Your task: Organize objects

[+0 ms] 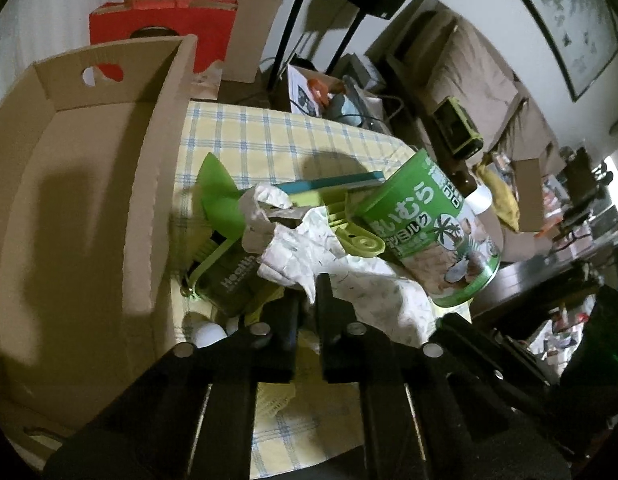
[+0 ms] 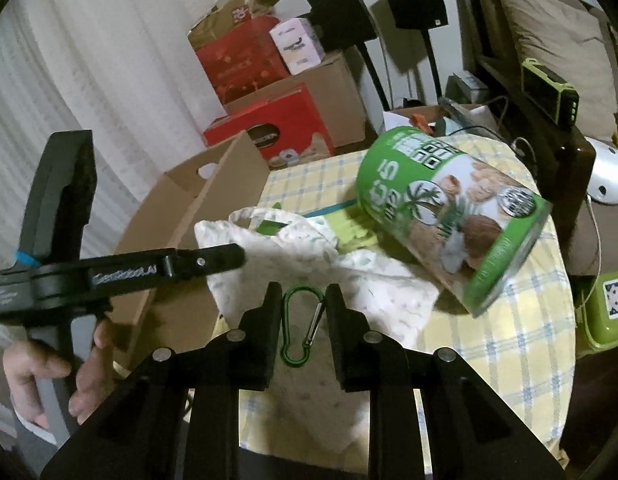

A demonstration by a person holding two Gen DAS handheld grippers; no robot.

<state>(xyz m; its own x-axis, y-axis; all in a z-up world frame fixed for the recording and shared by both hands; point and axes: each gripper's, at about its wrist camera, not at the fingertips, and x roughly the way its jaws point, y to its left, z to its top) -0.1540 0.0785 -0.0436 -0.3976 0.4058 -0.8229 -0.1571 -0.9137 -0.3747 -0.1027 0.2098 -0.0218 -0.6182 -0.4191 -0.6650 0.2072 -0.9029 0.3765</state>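
- Two fingers of the left gripper stand together in the left wrist view, seemingly pinching a fold of the white patterned cloth bag. The bag lies in the heap on the checked tablecloth, just beside the open cardboard box
- Risk here: the green can lies tilted with its lower end on the bag. Dragging the bag toward the box could set the can rolling toward the table edge, or pull the green plastic pieces along
- Writing here: large Japanese characters run across the can above palm and coconut pictures, and a dark item under the heap shows "Health"
- Right wrist view: the right gripper is closed partway on a green carabiner, its pads seemingly touching either side, above the cloth bag
- The left gripper, held by a hand, has its tip at the bag's edge next to the cardboard box
- Risk here: the carabiner is thin, rounded wire, so a jolt could let it twist or slip out
- Writing here: the left gripper's side bears blurred lettering, probably "GenRobot.AI", and the green can shows more Japanese text
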